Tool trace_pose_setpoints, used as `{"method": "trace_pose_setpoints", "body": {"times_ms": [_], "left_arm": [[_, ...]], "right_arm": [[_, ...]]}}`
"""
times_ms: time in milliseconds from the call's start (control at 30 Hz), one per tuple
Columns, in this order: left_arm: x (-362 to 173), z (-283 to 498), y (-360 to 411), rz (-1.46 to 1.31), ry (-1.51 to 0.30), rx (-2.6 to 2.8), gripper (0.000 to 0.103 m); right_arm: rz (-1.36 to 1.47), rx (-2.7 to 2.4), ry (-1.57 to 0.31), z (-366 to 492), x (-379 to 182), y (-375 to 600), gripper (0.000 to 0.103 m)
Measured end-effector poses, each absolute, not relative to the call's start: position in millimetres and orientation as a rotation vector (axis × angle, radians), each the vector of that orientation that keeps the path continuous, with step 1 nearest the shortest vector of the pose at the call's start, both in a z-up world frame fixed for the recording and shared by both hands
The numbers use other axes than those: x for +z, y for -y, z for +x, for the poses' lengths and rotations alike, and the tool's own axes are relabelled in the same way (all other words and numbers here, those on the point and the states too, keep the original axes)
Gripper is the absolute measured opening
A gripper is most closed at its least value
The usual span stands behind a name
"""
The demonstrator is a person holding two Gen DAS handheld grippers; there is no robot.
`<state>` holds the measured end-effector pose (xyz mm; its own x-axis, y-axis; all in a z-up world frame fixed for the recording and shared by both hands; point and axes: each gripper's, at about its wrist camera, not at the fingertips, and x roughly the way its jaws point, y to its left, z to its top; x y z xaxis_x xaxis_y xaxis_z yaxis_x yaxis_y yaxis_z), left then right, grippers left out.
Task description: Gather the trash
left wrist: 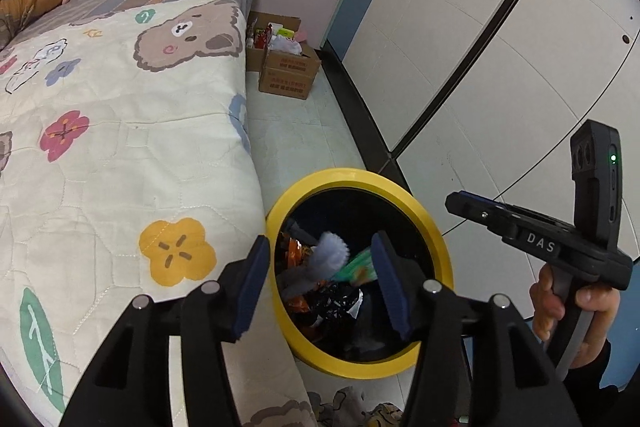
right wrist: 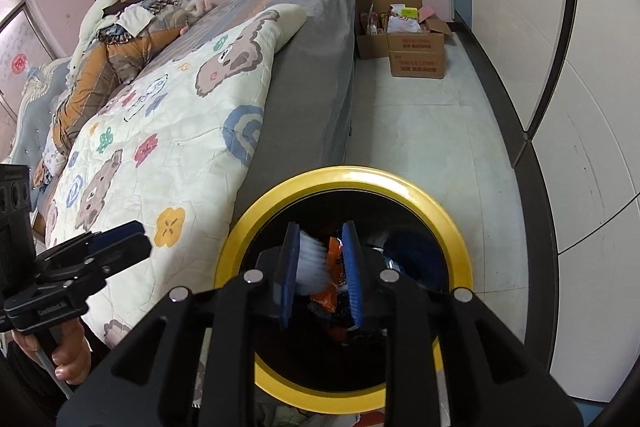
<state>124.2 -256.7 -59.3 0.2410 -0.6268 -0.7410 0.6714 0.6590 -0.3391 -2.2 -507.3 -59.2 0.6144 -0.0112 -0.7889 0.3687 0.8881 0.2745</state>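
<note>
Right tongs (right wrist: 320, 271) clamped on wrappers (right wrist: 326, 267); left tongs (left wrist: 320, 287) agape.

Trash bin (left wrist: 438, 227) beside bed (left wrist: 120, 147), wrappers (left wrist: 312, 291) inside.

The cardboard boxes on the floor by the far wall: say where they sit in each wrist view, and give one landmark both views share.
Left wrist view: the cardboard boxes sit upper centre, just right of the bed's far corner, against the pink wall.
Right wrist view: the cardboard boxes sit upper right of centre, past the foot of the bed.
Shared landmark: the yellow-rimmed trash bin, low in both views on the floor beside the bed.
</note>
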Motion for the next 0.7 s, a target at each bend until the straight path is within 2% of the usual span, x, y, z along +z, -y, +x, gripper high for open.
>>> {"method": "trace_pose_setpoints", "body": {"times_ms": [267,533,700], "left_arm": [[-37,134,199,-0.008,-0.893,-0.791,0.052],[-27,142,111,-0.057,-0.819,-0.608,0.052],[-31,144,59,-0.067,-0.763,-0.472,0.062]], "right_arm": [[0.366,-0.190,-0.856,11,-41,480,0.021],[0.262,-0.015,-0.854,57,-29,406,0.021],[0.196,0.050,-0.822,86,-28,348,0.027]]}}
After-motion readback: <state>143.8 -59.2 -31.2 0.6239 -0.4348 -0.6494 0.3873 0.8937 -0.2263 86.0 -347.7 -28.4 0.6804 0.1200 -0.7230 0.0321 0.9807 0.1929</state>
